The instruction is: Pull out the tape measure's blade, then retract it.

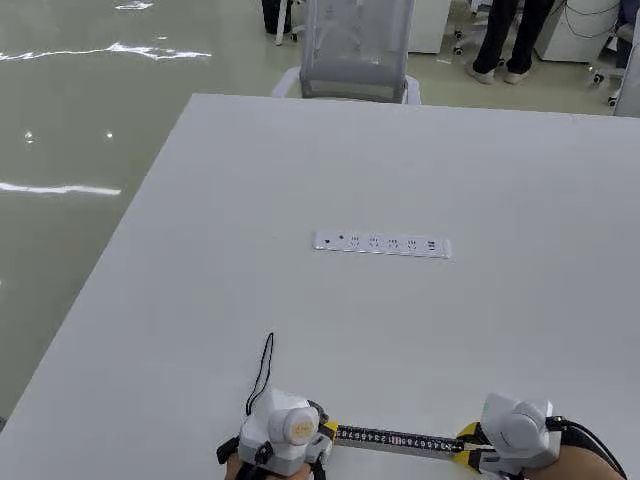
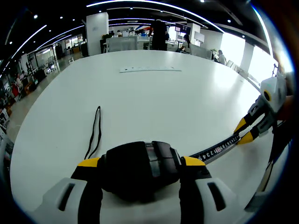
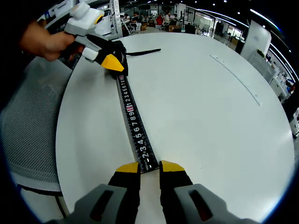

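White bench (image 1: 200,250), matte and plain. Carries 3 things.

Holds 1 white power strip (image 1: 381,244) about the middle, flat, its long side parallel to the near edge, well apart from the rest.

Holds 1 thin black cord (image 1: 262,375) near the near edge, left of the middle, doubled into a narrow loop and running away from that edge toward the far one.

Bears the tape measure's blade (image 1: 400,439) stretched along the near edge, just right of the cord, black with white numerals from 1 upward. Cannot tell whether flat on the surface or just above it.
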